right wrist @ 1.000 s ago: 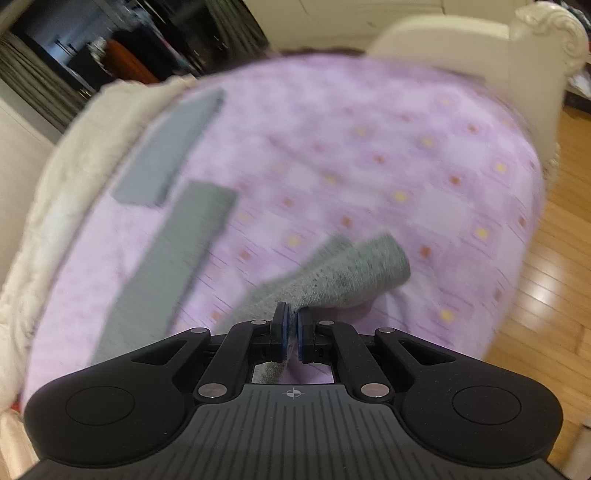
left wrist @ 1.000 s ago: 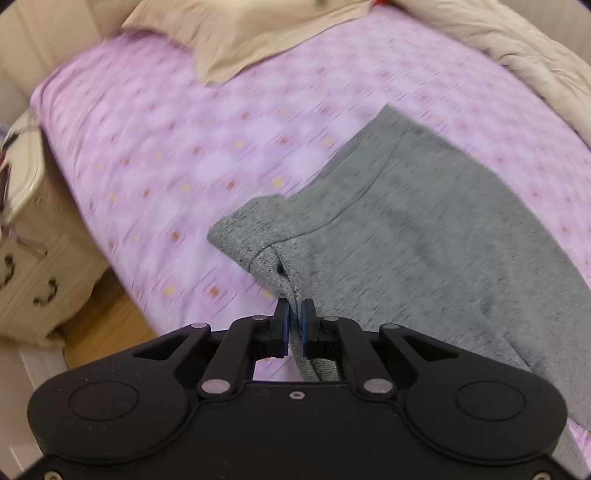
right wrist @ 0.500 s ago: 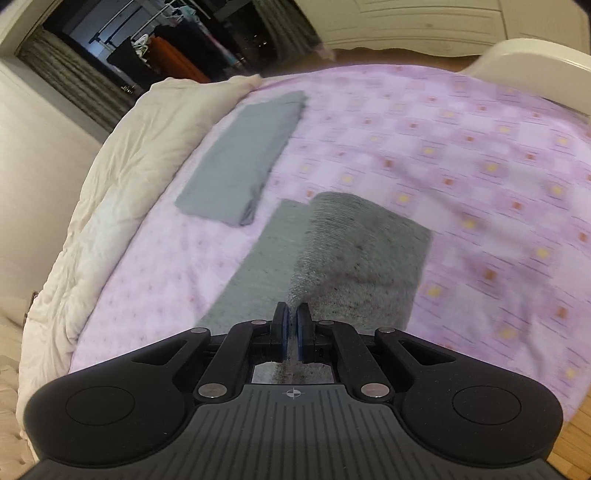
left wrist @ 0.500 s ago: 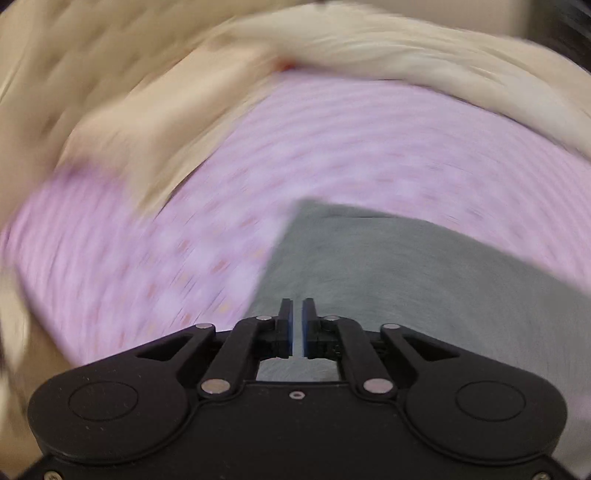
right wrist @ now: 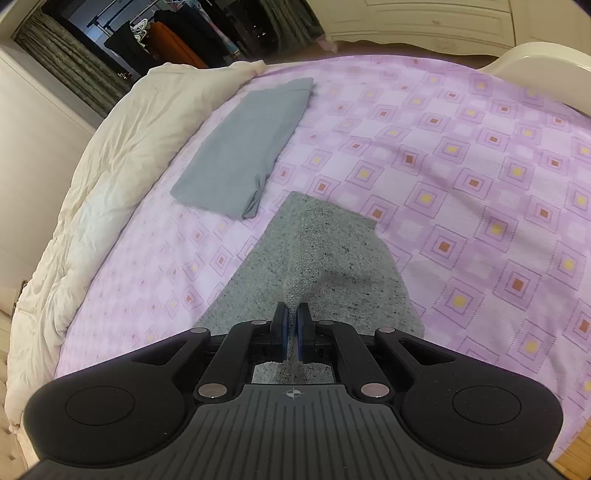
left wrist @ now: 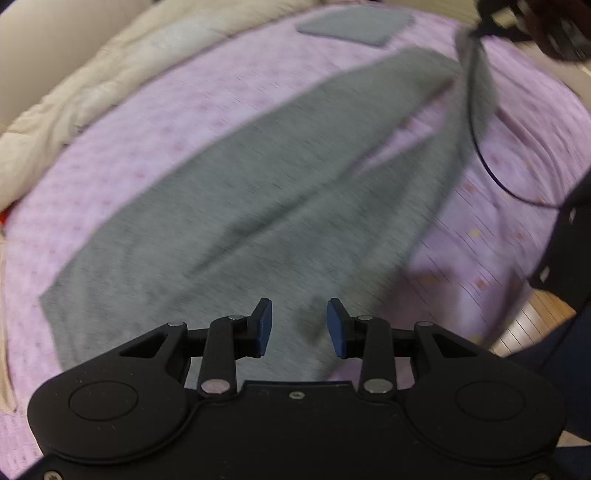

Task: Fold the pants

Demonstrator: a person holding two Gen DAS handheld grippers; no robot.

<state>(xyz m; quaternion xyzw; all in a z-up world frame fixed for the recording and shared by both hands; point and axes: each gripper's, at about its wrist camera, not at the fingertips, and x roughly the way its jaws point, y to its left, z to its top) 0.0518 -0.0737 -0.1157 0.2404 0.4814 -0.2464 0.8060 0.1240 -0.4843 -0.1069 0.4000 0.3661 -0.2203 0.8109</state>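
Grey pants (left wrist: 266, 192) lie spread along the purple patterned bedspread (left wrist: 140, 140), legs running away toward the far right. My left gripper (left wrist: 299, 326) is open and empty just above the near, wide end of the pants. My right gripper (right wrist: 291, 328) is shut on a fold of the pants' leg end (right wrist: 332, 258), which rests on the bedspread (right wrist: 480, 177). In the left wrist view the right gripper shows blurred at the top right, with one leg rising to it.
A folded blue-grey garment (right wrist: 247, 147) lies beyond the pants, also in the left wrist view (left wrist: 354, 24). A cream duvet (right wrist: 110, 155) is bunched along the bed's left side. The cream footboard (right wrist: 546, 62) and wood floor (left wrist: 532, 325) lie to the right.
My left gripper has let go of the pants, opened, and swung to look along their length. My right gripper has carried the leg end down onto the bed, still shut on it.
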